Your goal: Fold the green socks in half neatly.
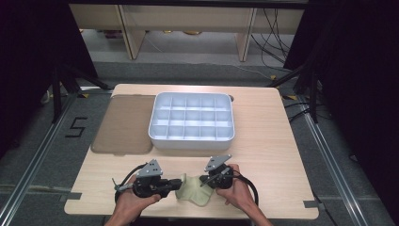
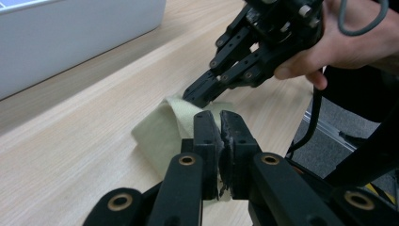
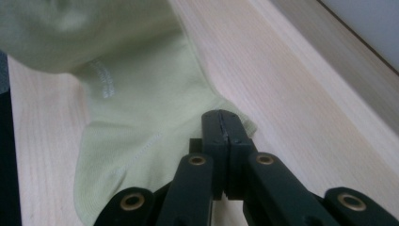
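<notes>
At the near edge of the surface [image 1: 263, 160], a pale green sock [image 1: 193, 190] is gripped from both sides: the left tongs [image 1: 178, 183] are closed on one end and the right tongs [image 1: 203, 180] are clamped shut on the other. Farther back, toward the far edge, a white compartmented tray [image 1: 192, 140] is seen, with a brown translucent lid [image 1: 123, 125] laid just beside it on its left.

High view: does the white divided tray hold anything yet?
No, every compartment of the white divided tray is bare, and the pale green sock lies on the table.
</notes>
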`<state>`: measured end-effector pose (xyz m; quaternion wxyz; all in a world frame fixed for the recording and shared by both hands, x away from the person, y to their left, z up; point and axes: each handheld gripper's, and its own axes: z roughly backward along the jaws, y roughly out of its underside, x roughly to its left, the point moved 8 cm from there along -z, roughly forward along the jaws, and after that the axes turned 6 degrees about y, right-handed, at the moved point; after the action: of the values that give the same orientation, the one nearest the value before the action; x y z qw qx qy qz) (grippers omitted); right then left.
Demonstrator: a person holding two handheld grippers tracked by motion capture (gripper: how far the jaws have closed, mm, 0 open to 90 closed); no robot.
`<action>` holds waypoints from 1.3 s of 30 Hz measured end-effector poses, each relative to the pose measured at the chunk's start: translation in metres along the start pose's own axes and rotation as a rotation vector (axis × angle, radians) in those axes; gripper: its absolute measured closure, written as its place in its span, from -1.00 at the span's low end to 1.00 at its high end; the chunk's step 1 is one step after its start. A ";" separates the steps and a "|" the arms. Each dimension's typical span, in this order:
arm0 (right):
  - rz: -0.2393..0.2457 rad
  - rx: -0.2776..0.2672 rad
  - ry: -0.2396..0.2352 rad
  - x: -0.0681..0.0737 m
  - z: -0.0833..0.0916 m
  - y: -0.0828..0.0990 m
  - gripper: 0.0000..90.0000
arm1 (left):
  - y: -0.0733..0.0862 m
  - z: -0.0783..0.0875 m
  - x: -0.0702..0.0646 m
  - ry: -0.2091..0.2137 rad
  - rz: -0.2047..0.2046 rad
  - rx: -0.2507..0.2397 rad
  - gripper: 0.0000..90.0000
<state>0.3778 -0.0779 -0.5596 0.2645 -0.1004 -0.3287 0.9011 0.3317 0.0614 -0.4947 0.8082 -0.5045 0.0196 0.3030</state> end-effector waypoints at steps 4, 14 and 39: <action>0.018 -0.016 -0.032 -0.001 -0.006 -0.006 1.00 | -0.007 -0.005 0.000 0.001 -0.003 -0.016 0.89; -0.038 -0.037 -0.064 -0.011 0.004 -0.005 1.00 | -0.013 -0.019 -0.002 0.022 -0.009 -0.002 0.89; -0.116 -0.089 -0.012 -0.046 0.033 0.005 1.00 | -0.002 -0.073 -0.007 0.026 -0.002 0.083 0.92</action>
<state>0.4026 -0.1242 -0.5370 0.3095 -0.0876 -0.3750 0.8694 0.3468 -0.0026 -0.5269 0.8284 -0.4746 0.0420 0.2944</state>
